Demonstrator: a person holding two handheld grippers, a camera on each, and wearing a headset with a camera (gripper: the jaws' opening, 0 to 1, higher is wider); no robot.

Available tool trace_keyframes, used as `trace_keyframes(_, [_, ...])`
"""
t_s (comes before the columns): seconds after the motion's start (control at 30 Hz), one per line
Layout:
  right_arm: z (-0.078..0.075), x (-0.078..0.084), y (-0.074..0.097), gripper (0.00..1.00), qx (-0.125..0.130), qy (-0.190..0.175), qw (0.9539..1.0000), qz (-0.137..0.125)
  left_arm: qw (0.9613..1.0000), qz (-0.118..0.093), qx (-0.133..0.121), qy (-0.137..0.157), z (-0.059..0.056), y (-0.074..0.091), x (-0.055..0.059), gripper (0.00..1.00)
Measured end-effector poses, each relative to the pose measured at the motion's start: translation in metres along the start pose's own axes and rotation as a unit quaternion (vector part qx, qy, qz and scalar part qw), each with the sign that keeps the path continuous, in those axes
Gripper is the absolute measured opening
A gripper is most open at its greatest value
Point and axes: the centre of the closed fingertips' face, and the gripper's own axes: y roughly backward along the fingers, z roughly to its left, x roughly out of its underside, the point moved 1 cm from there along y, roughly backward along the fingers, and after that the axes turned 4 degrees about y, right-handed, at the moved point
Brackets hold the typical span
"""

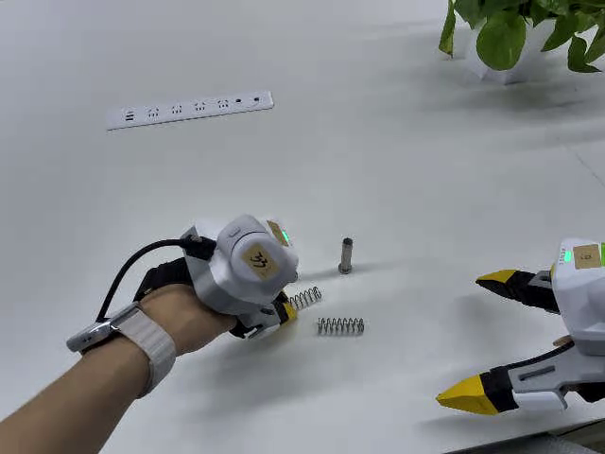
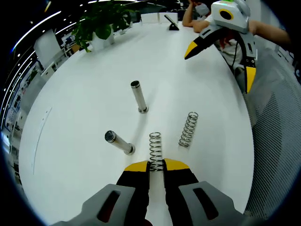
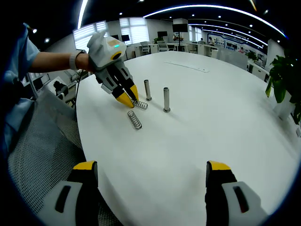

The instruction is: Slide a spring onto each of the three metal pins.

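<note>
Left gripper (image 2: 156, 165) on spring (image 2: 155, 146); right gripper (image 3: 150, 167) near edge (image 3: 81, 134)

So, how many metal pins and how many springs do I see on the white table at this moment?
Silver cylindrical metal pins: 2, the far pin and the near pin, both upright.
Coiled steel wire springs: 2, the held spring between the left gripper's jaws, the loose spring lying on the white table.
Total: 4.
</note>
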Motion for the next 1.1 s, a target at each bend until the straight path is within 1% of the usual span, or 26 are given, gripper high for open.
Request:
trace_keyframes(0.07, [0.001, -0.001, 0.0, 0.97, 0.0, 0.0, 1.0, -0.001, 1.0, 0.003, -0.002, 0.002, -0.001, 0.0, 0.0, 0.11])
trace_keyframes(0.1, [0.001, -0.001, 0.0, 0.96, -0.001, 0.001, 1.0, -0.001, 0.9999, 0.004, -0.006, 0.01, 0.0, 0.0, 0.001, 0.11])
trace_keyframes(0.17, [0.002, -0.002, 0.001, 0.96, -0.002, 0.004, 1.0, 0.0, 0.9998, 0.002, -0.011, 0.016, 0.001, 0.001, 0.002, 0.11])
trace_keyframes(0.23, [0.0, -0.002, 0.002, 0.96, -0.001, 0.004, 1.0, 0.001, 0.9994, -0.007, -0.018, 0.03, 0.001, 0.002, 0.004, 0.11])
trace_keyframes(0.33, [-0.001, -0.006, 0.004, 0.96, -0.002, 0.005, 1.0, -0.003, 0.9987, -0.02, -0.022, 0.042, -0.001, 0.004, 0.006, 0.11])
trace_keyframes(0.4, [0.0, -0.009, 0.004, 0.96, -0.002, 0.007, 1.0, -0.004, 0.9973, -0.028, -0.023, 0.064, -0.001, 0.007, 0.012, 0.11])
trace_keyframes(0.43, [0.0, -0.009, 0.004, 0.96, -0.003, 0.008, 1.0, -0.004, 0.9969, -0.034, -0.023, 0.068, -0.001, 0.009, 0.013, 0.11])
trace_keyframes(0.5, [0.003, -0.011, 0.002, 0.96, -0.009, 0.015, 0.9998, -0.001, 0.9942, -0.053, -0.023, 0.09, -0.002, 0.014, 0.014, 0.11])
trace_keyframes(0.53, [0.003, -0.01, 0.0, 0.96, -0.012, 0.019, 0.9997, 0.003, 0.9921, -0.068, -0.024, 0.103, -0.002, 0.018, 0.014, 0.11])
trace_keyframes(0.6, [0.003, -0.01, -0.002, 0.96, -0.016, 0.025, 0.9996, 0.007, 0.9899, -0.081, -0.026, 0.113, -0.002, 0.025, 0.014, 0.11])
trace_keyframes(0.63, [0.003, -0.012, -0.003, 0.96, -0.018, 0.028, 0.9994, 0.006, 0.9877, -0.099, -0.028, 0.118, -0.002, 0.03, 0.011, 0.11])
trace_keyframes(0.7, [0.005, -0.017, -0.006, 0.95, -0.021, 0.032, 0.9993, 0.005, 0.984, -0.124, -0.031, 0.125, -0.004, 0.039, 0.009, 0.11])
trace_keyframes(0.77, [0.007, -0.02, -0.008, 0.95, -0.026, 0.036, 0.999, 0.007, 0.9813, -0.135, -0.036, 0.132, -0.006, 0.046, 0.009, 0.11])
trace_keyframes(0.83, [0.01, -0.024, -0.01, 0.94, -0.032, 0.04, 0.9986, 0.009, 0.9791, -0.148, -0.043, 0.133, -0.005, 0.051, 0.011, 0.11])
trace_keyframes(0.93, [0.015, -0.031, -0.014, 0.94, -0.041, 0.049, 0.9979, 0.009, 0.9754, -0.166, -0.047, 0.138, -0.011, 0.061, 0.011, 0.11])
trace_keyframes(1.0, [0.018, -0.035, -0.016, 0.93, -0.046, 0.057, 0.9973, 0.007, 0.9734, -0.178, -0.049, 0.136, -0.013, 0.064, 0.01, 0.11])
trace_keyframes(1.07, [0.022, -0.039, -0.018, 0.92, -0.054, 0.06, 0.9967, 0.006, 0.9716, -0.188, -0.047, 0.136, -0.015, 0.066, 0.013, 0.11])
trace_keyframes(1.1, [0.024, -0.043, -0.02, 0.91, -0.061, 0.062, 0.9963, 0.004, 0.9709, -0.195, -0.045, 0.132, -0.018, 0.068, 0.012, 0.11])
